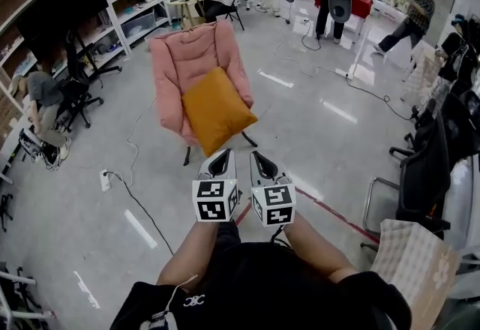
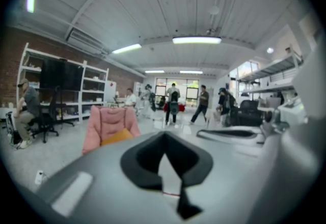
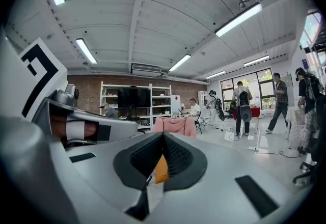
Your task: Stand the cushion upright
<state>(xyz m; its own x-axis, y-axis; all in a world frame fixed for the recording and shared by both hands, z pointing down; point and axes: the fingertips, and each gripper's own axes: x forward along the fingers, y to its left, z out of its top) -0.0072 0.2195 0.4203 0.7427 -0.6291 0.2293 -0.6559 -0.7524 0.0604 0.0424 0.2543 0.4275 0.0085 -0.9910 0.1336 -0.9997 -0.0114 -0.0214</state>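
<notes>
- The open floor (image 1: 322,133) is lying clear between the person and the pink chair (image 1: 191,58), so, as I judge it, there is free room to come straight in. A cable (image 1: 135,193) is trailing to the left of that path and dark office chairs (image 1: 424,171) are standing well off to the right.
- The pink chair is facing the person, its padded back rising behind the seat to give the cushion a surface to lean on.
- The orange cushion (image 1: 217,109) is lying slanted on the seat, turned cornerwise. One diagonal is running from the backrest down to the front edge, with the low corner pointing at the tongs.
- The left gripper (image 1: 223,160) and right gripper (image 1: 259,160) are hanging side by side ahead of the person, aiming at the chair and apart from the cushion.
- In the head view the left gripper is sitting more directly under the low corner, so it looks marginally nearer.
- Both pairs of jaws are pressing together, clenched on nothing. The orange showing through the right gripper's frame is the distant cushion.
</notes>
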